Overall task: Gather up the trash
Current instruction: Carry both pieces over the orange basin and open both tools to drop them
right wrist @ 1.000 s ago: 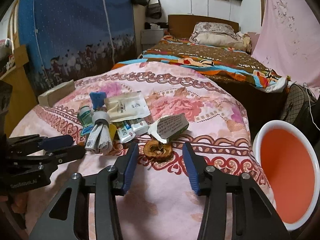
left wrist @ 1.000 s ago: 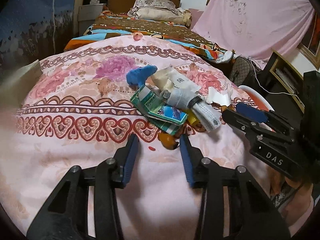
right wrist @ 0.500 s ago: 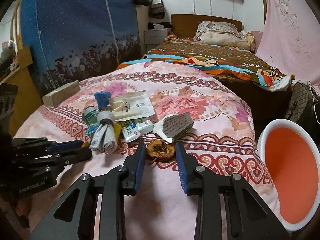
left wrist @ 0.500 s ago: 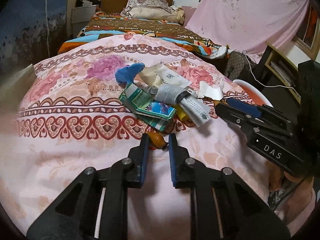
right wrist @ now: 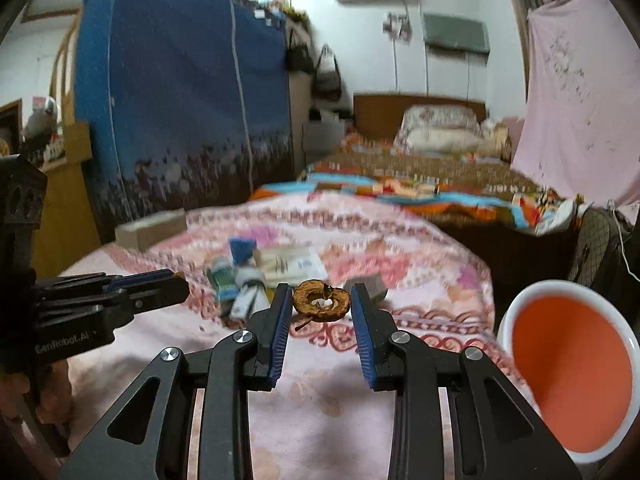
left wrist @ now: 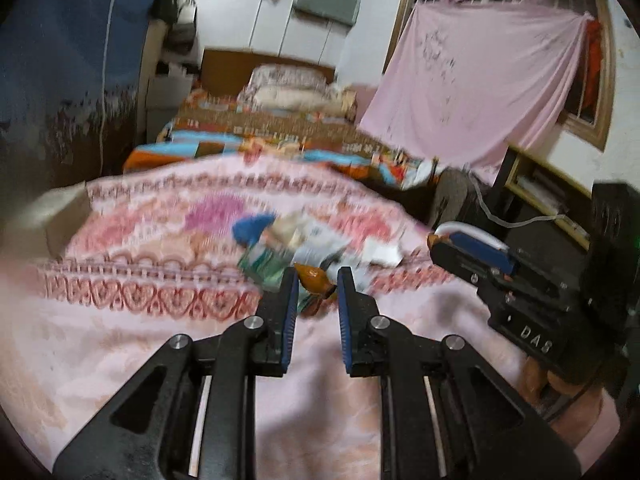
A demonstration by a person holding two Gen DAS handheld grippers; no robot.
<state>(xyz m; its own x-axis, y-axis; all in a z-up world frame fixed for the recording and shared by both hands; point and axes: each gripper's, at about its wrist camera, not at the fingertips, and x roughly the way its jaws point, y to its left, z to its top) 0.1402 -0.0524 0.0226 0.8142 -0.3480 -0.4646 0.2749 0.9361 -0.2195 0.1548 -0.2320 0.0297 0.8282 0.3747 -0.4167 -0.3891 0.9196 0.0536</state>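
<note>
My left gripper [left wrist: 316, 282] is shut on a small orange-brown scrap of peel [left wrist: 311, 275], held just above the pink flowered bed cover [left wrist: 132, 344]. My right gripper [right wrist: 321, 299] is shut on a dried brown ring of fruit [right wrist: 308, 307], also lifted off the cover. Behind both lies the blurred trash pile [left wrist: 280, 252] [right wrist: 248, 280] of wrappers, packets and a blue scrap. The right gripper shows at the right of the left wrist view [left wrist: 472, 250]; the left gripper appears at the left of the right wrist view [right wrist: 152, 292].
An orange bin with a white rim [right wrist: 520, 300] stands off the bed's right edge, its rim [left wrist: 468, 227] just visible behind the right gripper. A cardboard box [right wrist: 152, 229] sits at the cover's far left. A second bed [right wrist: 420, 176] and blue wardrobe [right wrist: 184, 92] stand behind.
Both grippers closed, the left on the orange-brown scrap and the right on the brown ring. Then both rose off the cover, tilting upward with the pieces in them.
</note>
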